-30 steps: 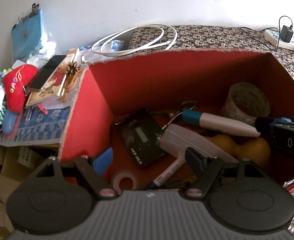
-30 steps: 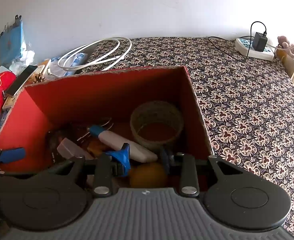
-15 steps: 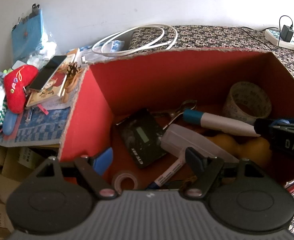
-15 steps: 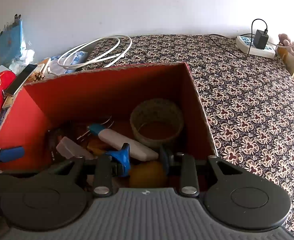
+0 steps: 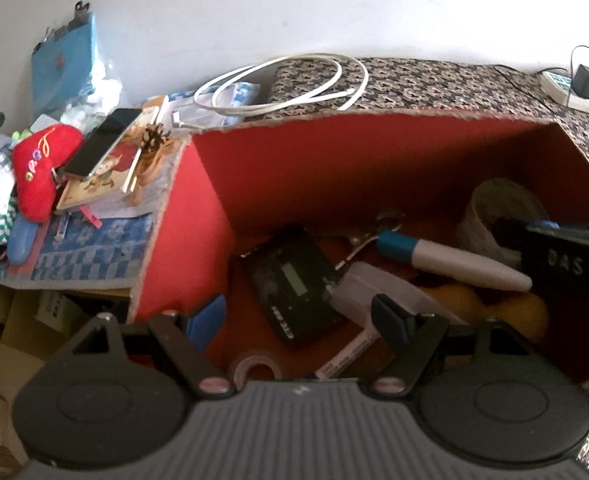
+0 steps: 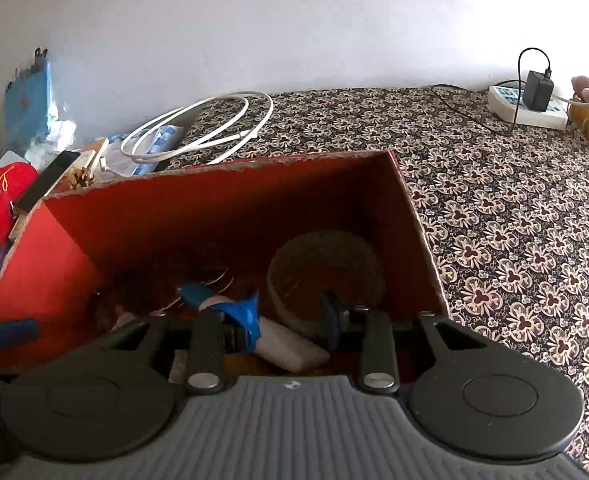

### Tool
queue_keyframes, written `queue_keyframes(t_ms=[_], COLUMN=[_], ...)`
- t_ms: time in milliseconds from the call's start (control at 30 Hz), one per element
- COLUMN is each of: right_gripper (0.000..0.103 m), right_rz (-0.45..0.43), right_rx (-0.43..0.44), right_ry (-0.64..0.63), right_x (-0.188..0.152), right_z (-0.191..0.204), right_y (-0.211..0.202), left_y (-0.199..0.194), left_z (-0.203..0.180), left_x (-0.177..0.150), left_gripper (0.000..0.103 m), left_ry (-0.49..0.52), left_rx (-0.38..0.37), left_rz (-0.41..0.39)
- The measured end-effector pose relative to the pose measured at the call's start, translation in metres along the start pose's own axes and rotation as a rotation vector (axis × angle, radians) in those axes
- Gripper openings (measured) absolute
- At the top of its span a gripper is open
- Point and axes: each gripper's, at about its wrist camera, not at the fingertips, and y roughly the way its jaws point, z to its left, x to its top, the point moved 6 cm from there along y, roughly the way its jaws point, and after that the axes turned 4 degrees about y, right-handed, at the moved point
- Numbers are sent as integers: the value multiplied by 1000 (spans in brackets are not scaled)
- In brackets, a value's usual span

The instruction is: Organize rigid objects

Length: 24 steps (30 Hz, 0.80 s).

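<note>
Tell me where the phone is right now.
The phone lies outside the red box, left of it in the left wrist view, atop a picture book beside the red plush.

Left gripper [image 5: 298, 316] angled downward, jaws spread wide, nothing between. Right gripper [image 6: 292, 316] angled downward, jaws parted, empty.

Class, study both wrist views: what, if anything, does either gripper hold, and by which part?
Nothing. The left gripper and the right gripper both hang open over the red box.
</note>
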Motion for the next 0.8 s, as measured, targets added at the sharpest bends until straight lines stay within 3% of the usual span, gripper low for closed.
queue_keyframes(t_ms=[167,800], right_gripper=[15,15], right_rz=[-8,-21], right_rx=[4,-20], right_ry=[2,-8], right_x=[-1,-2], right_z=[1,2], right_y=[-1,-2], left_y=[3,3], left_z=[-2,-3], left_x=[1,0], left_gripper=[80,85], left_ry=[16,27], left_rx=[23,-5], left_rz=[-5,-15])
